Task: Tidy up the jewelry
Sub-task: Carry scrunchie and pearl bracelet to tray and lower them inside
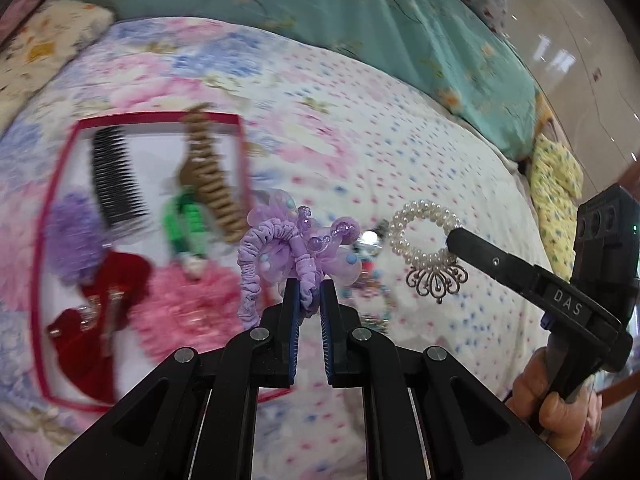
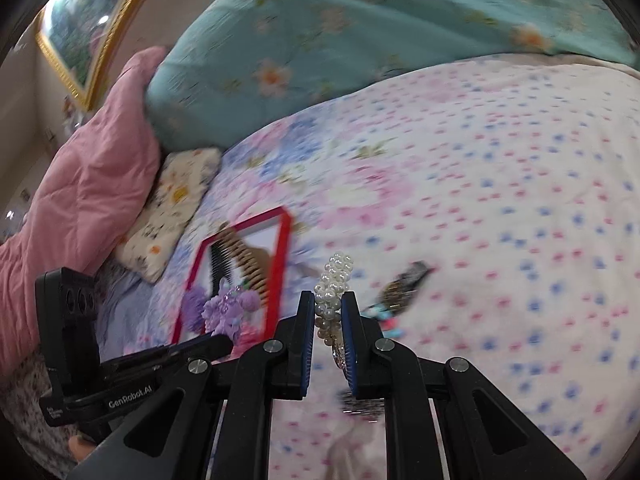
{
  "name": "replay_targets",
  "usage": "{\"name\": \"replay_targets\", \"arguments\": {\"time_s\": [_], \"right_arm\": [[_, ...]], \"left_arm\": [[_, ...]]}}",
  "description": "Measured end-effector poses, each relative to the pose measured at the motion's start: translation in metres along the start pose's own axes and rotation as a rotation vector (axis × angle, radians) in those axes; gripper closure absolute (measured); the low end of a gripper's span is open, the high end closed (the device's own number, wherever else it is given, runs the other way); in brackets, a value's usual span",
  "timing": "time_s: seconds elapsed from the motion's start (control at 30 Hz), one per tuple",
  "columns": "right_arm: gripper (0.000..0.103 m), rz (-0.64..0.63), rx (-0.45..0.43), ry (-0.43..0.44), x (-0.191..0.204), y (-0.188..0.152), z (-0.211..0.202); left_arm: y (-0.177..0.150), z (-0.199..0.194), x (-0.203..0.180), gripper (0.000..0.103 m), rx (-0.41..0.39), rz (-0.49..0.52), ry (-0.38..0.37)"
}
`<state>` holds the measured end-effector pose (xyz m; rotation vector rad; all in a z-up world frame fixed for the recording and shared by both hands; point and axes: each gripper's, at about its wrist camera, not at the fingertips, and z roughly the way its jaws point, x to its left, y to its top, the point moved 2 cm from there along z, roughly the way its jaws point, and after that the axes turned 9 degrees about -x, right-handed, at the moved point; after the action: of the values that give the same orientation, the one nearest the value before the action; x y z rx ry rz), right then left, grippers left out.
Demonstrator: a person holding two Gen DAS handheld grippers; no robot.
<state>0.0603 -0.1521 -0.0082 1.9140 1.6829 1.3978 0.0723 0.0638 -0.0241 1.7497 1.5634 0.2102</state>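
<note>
My left gripper [image 1: 309,289] is shut on a purple scrunchie with a beaded bow [image 1: 294,248] and holds it above the bed, right of the red-rimmed tray [image 1: 56,184]. My right gripper [image 2: 327,308] is shut on a pearl bracelet [image 2: 333,284] with a silver filigree charm; it shows in the left wrist view [image 1: 424,236] to the right of the scrunchie. The tray holds a black comb [image 1: 118,176], a tan claw clip [image 1: 212,176], a green clip [image 1: 184,224], a purple pom [image 1: 74,236], a red bow [image 1: 100,312] and a pink fluffy piece [image 1: 188,308].
Loose colourful beaded pieces [image 1: 368,276] lie on the flowered bedspread [image 1: 400,152] between the two grippers. A teal quilt [image 2: 360,32], a pink quilt [image 2: 80,200] and a small flowered pillow [image 2: 172,208] lie at the back. A yellow cloth [image 1: 556,188] lies at the bed's right edge.
</note>
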Motion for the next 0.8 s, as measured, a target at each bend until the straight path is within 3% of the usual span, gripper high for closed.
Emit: {"name": "replay_targets", "arguments": {"time_s": [0.53,0.8], "right_arm": [[0.09,-0.057,0.15,0.188,0.094,-0.036,0.073],[0.09,-0.067,0.196,0.206,0.113,-0.043,0.114]], "left_arm": [[-0.004,-0.037,0.105,0.095,-0.054,-0.132,0.162],[-0.002,-0.025,0.129,0.095,-0.042,-0.132,0.23]]}}
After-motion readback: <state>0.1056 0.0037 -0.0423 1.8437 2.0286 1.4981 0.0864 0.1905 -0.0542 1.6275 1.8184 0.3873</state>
